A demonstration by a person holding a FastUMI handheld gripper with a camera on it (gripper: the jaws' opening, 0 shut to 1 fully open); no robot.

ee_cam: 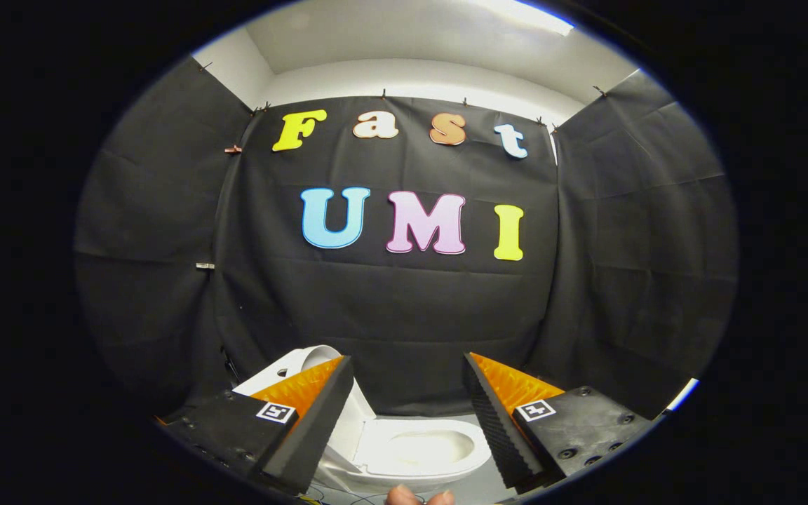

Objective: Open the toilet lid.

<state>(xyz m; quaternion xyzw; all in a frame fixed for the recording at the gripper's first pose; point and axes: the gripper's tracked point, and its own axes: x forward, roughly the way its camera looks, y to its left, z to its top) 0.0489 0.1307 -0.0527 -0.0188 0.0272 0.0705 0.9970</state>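
Claw (407,414) released, fingers spread wide, nothing between them. Below and beyond, toward 6 o'clock, the toilet (411,456) shows its bowl exposed; its lid (292,365) appears already raised at 10 o'clock, partly hidden. Best practice: check it stands stable before withdrawing.

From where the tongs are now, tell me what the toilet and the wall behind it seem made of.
Toilet: glossy white, probably glazed ceramic; smooth highlights on the bowl. Wall: matte black cloth, creased, pinned along its top. The tongs stand open, holding nothing.
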